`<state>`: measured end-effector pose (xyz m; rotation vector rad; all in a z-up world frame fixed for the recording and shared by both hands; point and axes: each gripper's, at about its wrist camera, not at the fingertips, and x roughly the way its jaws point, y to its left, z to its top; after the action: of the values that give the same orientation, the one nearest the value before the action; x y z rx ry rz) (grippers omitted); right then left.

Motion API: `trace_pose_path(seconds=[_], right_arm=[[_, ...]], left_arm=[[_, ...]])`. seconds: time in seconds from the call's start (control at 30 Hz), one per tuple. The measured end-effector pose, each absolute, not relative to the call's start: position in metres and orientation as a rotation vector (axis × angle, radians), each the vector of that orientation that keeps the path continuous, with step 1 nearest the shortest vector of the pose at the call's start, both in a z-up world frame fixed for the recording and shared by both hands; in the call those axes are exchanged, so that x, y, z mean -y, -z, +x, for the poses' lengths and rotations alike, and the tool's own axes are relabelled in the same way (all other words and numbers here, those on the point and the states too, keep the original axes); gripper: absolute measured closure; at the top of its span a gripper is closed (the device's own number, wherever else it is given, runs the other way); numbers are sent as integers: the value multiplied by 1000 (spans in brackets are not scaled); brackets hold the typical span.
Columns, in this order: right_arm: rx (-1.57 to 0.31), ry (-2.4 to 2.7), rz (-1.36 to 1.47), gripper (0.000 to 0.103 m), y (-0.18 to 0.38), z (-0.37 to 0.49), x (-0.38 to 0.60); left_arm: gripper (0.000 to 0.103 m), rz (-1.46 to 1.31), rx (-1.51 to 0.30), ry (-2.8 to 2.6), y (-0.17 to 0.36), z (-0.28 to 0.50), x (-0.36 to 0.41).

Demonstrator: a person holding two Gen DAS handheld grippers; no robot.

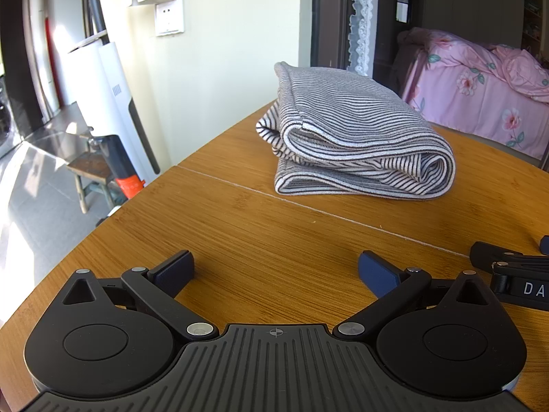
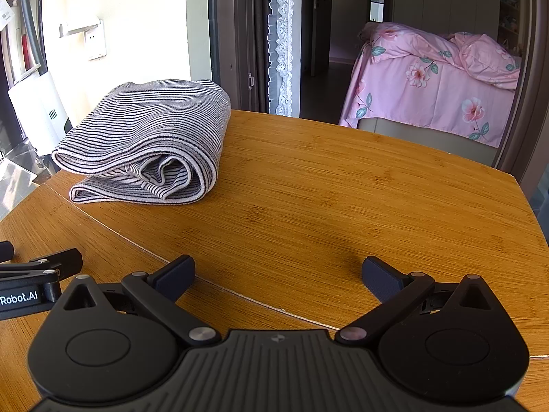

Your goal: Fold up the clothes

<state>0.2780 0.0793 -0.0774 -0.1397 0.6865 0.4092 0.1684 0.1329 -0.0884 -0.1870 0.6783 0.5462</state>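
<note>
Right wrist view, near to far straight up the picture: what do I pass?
Right gripper, open and empty → bare table → table's far edge → doorway with lace curtain. The folded striped garment sits off to the left of that line.

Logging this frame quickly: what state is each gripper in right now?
Left gripper: open, holding nothing, short of the folded striped garment.
Right gripper: open, holding nothing.
</note>
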Motion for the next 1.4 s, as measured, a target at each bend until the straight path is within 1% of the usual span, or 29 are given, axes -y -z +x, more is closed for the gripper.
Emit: trace_pose_path(seconds=[0.23, 0.63, 1.4], right_arm=[[-686, -409, -140, 0, 77, 278, -79], [-685, -421, -145, 0, 77, 277, -79], [-684, -424, -146, 0, 78, 277, -78]], left_arm=[[0, -178, -679, -511, 88, 171, -136], [0, -192, -743, -502, 83, 168, -138], [0, -197, -726, -524, 84, 165, -137]])
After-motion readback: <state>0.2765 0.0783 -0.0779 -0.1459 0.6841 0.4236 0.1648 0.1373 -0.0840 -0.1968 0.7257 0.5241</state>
